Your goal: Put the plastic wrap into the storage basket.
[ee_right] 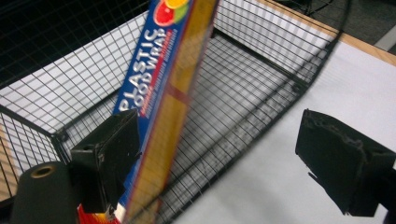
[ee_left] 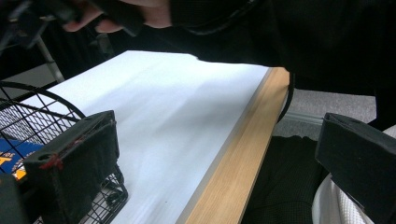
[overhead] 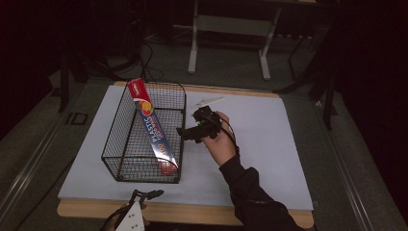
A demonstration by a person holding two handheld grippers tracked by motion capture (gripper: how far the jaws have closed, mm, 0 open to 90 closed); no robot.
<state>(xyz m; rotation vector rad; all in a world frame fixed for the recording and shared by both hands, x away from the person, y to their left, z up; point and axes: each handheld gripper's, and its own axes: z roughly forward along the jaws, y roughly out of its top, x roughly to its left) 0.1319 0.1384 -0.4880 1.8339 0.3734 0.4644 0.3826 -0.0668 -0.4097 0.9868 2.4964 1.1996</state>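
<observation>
Nearest the camera, the left gripper [overhead: 144, 195] rests at six o'clock, fingers open and empty. Long blue plastic-wrap box [overhead: 153, 131] leans diagonally in the black wire basket [overhead: 126, 166]. Right gripper [overhead: 185, 132], three o'clock of it, fingers spread, holds nothing. Propped so steeply, the box might topple.

So the wooden table [overhead: 269, 215] has a big white sheet [overhead: 269, 144] covering most of its top. On the sheet sits a black wire-mesh basket [overhead: 122, 144] toward the left, with a small white flat object [overhead: 208, 101] near the far edge.
</observation>
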